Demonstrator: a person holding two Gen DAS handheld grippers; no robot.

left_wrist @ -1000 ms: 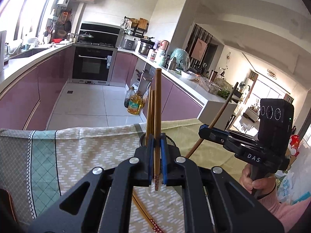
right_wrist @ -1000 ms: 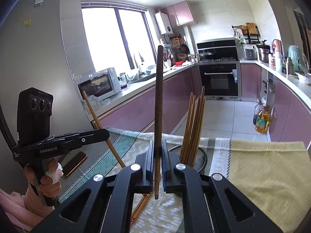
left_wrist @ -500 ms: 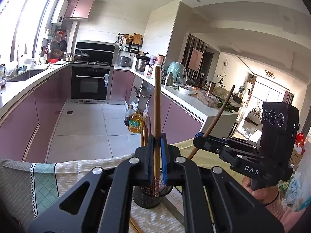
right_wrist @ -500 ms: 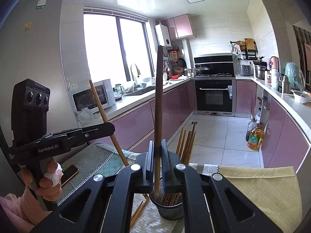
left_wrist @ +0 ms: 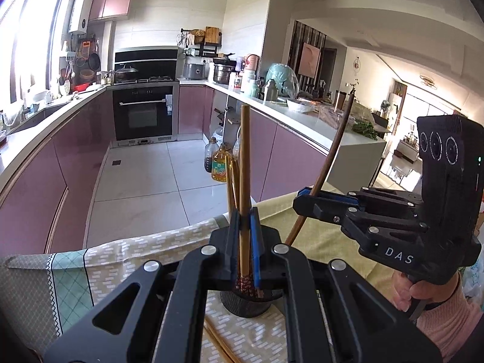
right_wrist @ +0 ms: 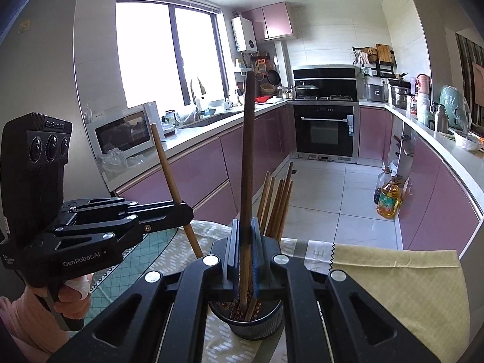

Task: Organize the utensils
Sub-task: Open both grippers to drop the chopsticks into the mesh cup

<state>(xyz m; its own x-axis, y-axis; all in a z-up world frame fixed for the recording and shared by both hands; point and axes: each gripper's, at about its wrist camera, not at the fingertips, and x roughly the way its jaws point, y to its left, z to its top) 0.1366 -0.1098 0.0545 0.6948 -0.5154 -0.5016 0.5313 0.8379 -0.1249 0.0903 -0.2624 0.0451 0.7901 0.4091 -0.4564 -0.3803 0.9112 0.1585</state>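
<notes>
The left gripper [left_wrist: 245, 239] is clamped on a light chopstick [left_wrist: 243, 181]; the right gripper [right_wrist: 245, 251] pinches a darker chopstick [right_wrist: 247, 163]. Both stand upright just above the mesh holder [right_wrist: 251, 323] at six o'clock. Judged step: dropping them in; next, lower the tips and release.

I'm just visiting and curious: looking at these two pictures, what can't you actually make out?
- Left wrist view: the mesh cup is mostly hidden behind the left claw, so its contents cannot be counted.
- Left wrist view: the loose chopsticks on the cloth are cut off by the bottom edge.
- Right wrist view: the labels on the oil bottles are too small to read.
</notes>
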